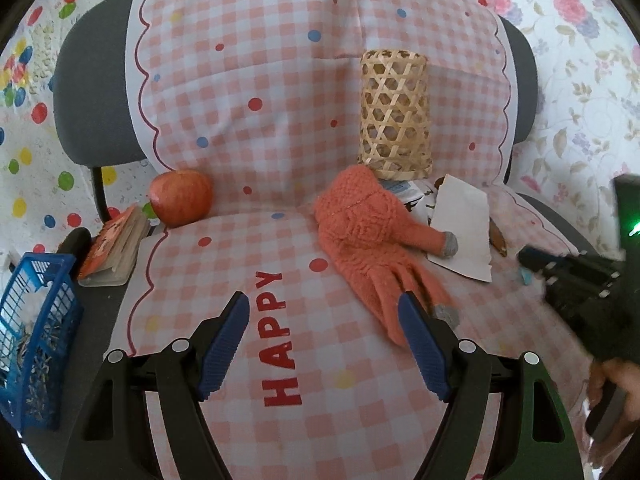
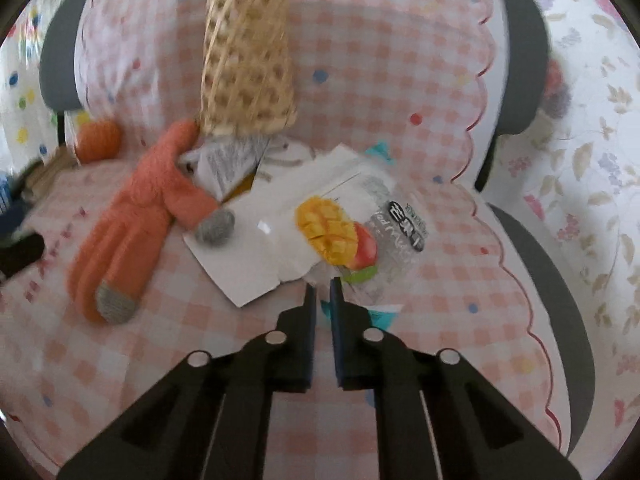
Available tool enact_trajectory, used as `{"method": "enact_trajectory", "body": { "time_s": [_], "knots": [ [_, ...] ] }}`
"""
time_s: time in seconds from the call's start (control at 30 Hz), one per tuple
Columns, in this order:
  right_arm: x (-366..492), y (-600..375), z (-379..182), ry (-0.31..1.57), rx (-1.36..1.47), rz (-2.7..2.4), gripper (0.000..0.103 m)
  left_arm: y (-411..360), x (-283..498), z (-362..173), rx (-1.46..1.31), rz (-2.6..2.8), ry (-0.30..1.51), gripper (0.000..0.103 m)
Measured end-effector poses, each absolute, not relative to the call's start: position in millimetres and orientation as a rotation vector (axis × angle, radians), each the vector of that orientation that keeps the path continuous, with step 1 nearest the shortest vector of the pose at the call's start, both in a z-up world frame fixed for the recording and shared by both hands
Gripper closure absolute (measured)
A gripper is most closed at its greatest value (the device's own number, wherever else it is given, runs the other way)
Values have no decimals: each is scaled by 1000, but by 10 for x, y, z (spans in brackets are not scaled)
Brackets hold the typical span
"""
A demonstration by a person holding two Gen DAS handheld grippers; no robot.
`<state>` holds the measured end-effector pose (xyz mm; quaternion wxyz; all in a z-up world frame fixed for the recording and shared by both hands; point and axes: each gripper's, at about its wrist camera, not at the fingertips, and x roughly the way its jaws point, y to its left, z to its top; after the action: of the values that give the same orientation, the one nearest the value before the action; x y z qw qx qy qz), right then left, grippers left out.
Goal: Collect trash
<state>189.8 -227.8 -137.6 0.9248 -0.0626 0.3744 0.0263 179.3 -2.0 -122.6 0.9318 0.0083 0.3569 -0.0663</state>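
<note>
From the left wrist we look down on a chair draped in a pink checked cloth printed with the word HAPPY. Our left gripper hangs just above the seat with its blue-padded jaws spread wide and nothing between them; the right-hand finger sits just over the fingertips of an orange knitted glove. Behind the glove a woven bamboo basket stands against the chair back, open end down. Beside the glove's thumb lies a white sheet of paper, with more scraps of wrapper tucked between it and the basket. At the left edge of the seat we see a red apple, a small book and a blue plastic basket holding pale litter. The right gripper comes in from the right as a dark blur.

From the right wrist the picture is smeared, so fine detail is uncertain. Our right gripper has its jaws drawn almost together, only a slim gap showing. Its tips sit at the near edge of a clear snack wrapper printed with cut mango, and it seems to us they pinch that edge, though the blur leaves it unsure. The wrapper lies on the white paper, with the orange glove to its left and the bamboo basket behind.
</note>
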Motion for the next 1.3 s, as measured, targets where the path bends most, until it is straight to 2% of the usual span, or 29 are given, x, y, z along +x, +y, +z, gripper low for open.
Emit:
{"method": "enact_trajectory", "body": {
  "time_s": [0.3,0.57,0.67,0.9,1.03,1.1,1.17,1.2,1.27,1.3],
  "knots": [
    [1364,-2627,-778,653,89,172,102,-79,1633,-1145,10,-149,712,26],
    [1070,-2649,-921,660,172,187,102,-132,1609,-1206,6,-168,746,26],
    [1087,-2653,-952,660,173,175,102,-222,1711,-1250,-1,-190,773,18],
    [1141,-2688,-916,637,157,160,102,-473,2122,-1349,-31,-179,853,20],
    [1169,-2717,-933,641,162,156,102,-619,2289,-1534,12,-145,919,31],
    [1167,-2726,-938,644,150,153,102,-630,2270,-1540,18,-134,894,35],
    [1165,-2721,-950,648,139,151,102,-614,2241,-1535,7,-142,878,51],
    [1167,-2715,-958,652,135,151,102,-595,2232,-1531,1,-143,873,55],
    [1163,-2710,-968,655,138,155,102,-529,2201,-1516,-17,-154,866,76],
    [1156,-2704,-967,656,140,156,102,-500,2186,-1505,-21,-159,862,78]
  ]
}}
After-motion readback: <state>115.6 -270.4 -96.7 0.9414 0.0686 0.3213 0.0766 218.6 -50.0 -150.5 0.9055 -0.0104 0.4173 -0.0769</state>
